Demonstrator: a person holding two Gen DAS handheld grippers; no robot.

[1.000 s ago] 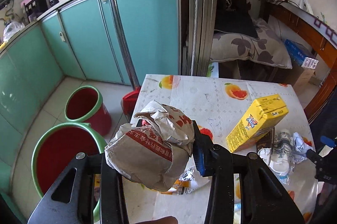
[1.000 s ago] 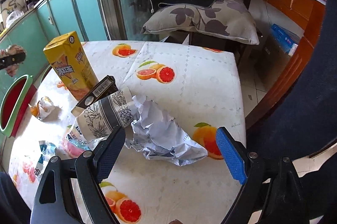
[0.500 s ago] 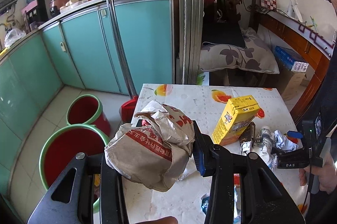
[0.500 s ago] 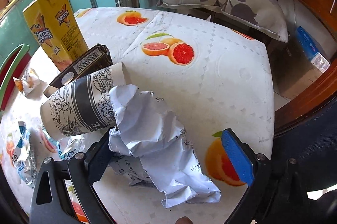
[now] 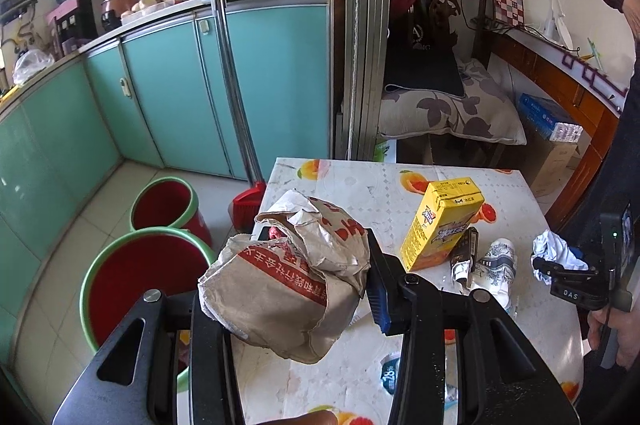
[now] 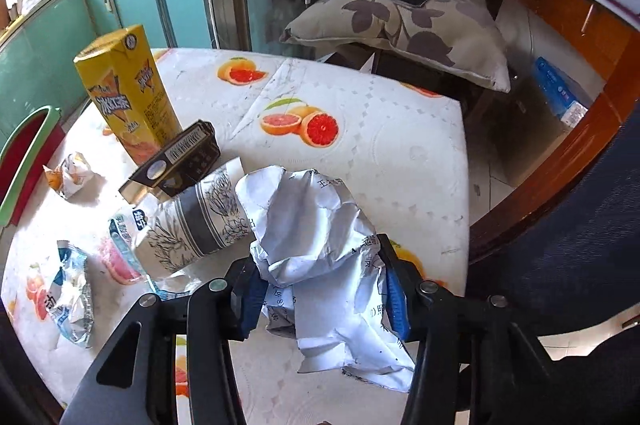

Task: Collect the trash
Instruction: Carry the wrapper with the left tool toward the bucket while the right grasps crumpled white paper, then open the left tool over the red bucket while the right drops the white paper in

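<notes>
My left jaws [image 5: 288,281] clamp a brown bag [image 5: 288,277] above the counter [image 5: 360,185], bin [image 5: 136,265] at nine o'clock. Right jaws [image 6: 320,289] pinch white paper [image 6: 312,225]. Carton [image 6: 128,93], cup [image 6: 192,225], wrappers [image 6: 70,289] remain; nothing binned that I can see.

Both views are bright with plain daylight and colours look natural. In the right wrist view the desk [image 6: 392,161] washes out a bit toward 3 o'clock, and the crumpled white paper [image 6: 320,225] has soft grey shadows in its folds. The fisheye bends the teal cabinets [image 5: 272,85] hard toward 9 o'clock, and black vignette fills every corner. Centres are sharp; the edges smear slightly, especially at 3 and 6 o'clock.
</notes>
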